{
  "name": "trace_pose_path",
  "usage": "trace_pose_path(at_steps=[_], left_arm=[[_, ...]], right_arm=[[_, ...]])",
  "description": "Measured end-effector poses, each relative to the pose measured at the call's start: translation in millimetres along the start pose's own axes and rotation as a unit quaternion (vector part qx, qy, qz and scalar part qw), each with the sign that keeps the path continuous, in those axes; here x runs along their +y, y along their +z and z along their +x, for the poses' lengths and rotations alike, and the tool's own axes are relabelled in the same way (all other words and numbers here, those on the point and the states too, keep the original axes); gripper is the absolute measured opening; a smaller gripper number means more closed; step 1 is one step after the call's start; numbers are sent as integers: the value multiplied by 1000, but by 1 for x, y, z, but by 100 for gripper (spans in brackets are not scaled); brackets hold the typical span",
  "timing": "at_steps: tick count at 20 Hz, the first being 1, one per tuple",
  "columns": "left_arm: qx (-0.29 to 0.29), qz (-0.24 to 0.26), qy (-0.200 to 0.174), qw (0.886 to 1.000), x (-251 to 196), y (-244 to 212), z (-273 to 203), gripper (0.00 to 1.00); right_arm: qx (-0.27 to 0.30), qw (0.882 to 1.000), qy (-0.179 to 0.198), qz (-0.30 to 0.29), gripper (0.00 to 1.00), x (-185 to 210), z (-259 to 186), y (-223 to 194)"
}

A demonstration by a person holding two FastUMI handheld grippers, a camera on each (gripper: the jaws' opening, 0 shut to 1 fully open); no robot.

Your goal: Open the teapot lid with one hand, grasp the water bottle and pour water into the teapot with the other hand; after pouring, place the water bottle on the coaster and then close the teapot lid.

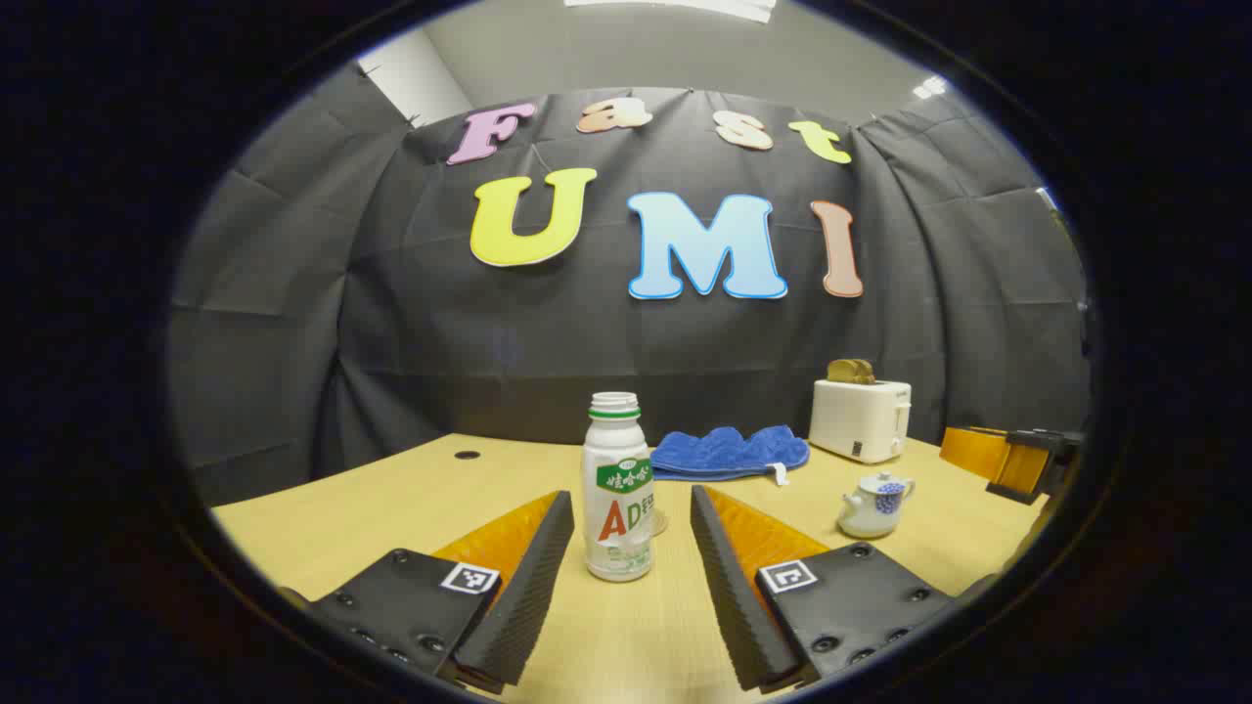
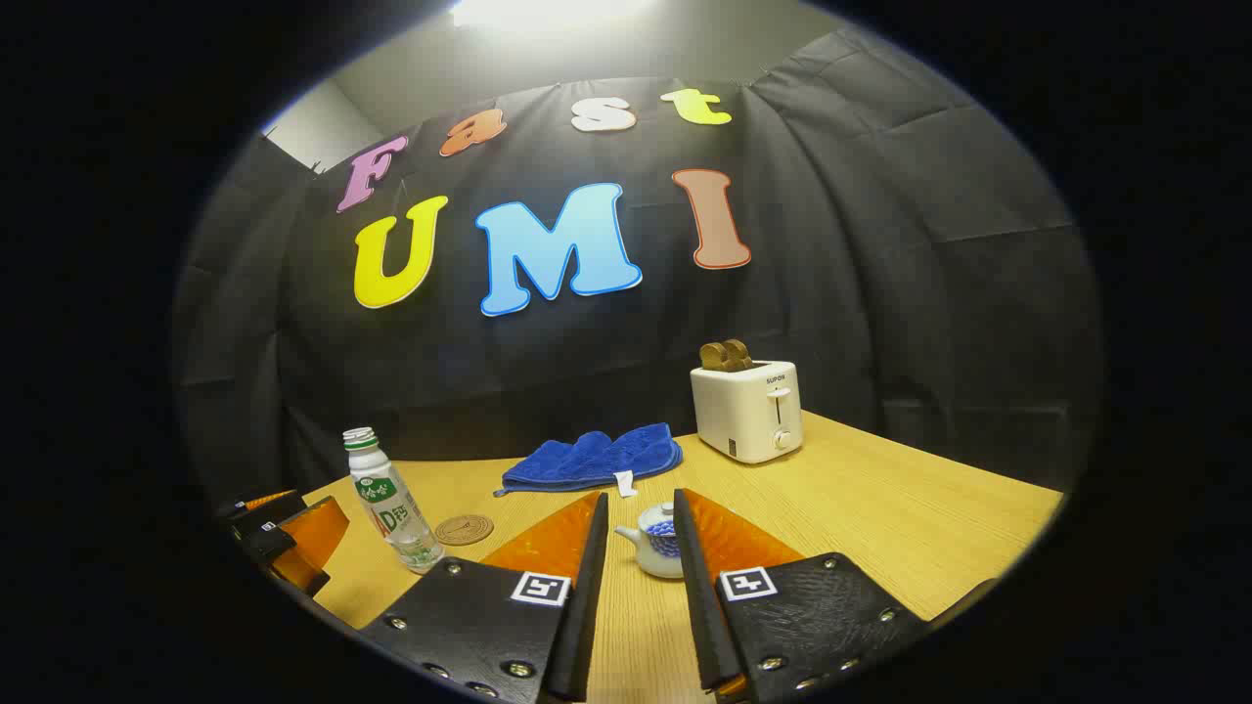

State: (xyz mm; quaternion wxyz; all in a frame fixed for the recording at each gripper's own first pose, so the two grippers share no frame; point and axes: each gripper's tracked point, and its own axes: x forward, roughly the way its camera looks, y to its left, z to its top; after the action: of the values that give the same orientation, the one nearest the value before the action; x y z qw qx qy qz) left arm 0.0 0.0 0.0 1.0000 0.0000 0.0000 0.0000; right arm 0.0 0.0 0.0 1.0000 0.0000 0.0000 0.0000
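Now we hold both grippers spread: the left gripper (image 1: 631, 513) frames the uncapped water bottle (image 1: 618, 489) on the table (image 1: 391, 508), the right gripper (image 2: 641, 508) frames the teapot (image 2: 657, 553). We judge the bottle light, thin-walled, best gripped mid-body; the lid (image 2: 663, 516) looks fragile, its knob the hold.

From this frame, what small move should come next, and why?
Probably ease the right gripper forward onto the teapot lid: its jaws stand open, the lid is still on, and the left gripper already brackets the uncapped water bottle.
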Motion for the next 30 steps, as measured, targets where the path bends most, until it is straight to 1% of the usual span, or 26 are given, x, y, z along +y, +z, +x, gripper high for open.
trace_pose_path(at_steps=[5, 11, 18, 24, 28, 29, 30], left_arm=[[1, 1, 4, 1000, 1, -2, 3, 84], [3, -2, 6, 1000, 2, -5, 7, 83], [9, -1, 4, 1000, 0, -10, 11, 84], [12, 2, 4, 1000, 1, -14, 14, 83], [17, 2, 4, 1000, 2, -19, 17, 84], [19, 4, 5, 1000, 2, -19, 18, 84], [21, 5, 6, 1000, 3, -20, 20, 84]], right_arm=[[3, 1000, -1, -8, 41, -3, 11, -3], [4, 999, -1, -37, 41, -10, 27, -4], [7, 999, -3, -44, 41, -14, 42, -8], [24, 998, -3, -53, 41, -19, 78, -18], [47, 997, -4, -59, 41, -23, 103, -32], [54, 997, -2, -55, 28, -23, 107, -37], [64, 997, -5, -50, 34, -24, 110, -43]])
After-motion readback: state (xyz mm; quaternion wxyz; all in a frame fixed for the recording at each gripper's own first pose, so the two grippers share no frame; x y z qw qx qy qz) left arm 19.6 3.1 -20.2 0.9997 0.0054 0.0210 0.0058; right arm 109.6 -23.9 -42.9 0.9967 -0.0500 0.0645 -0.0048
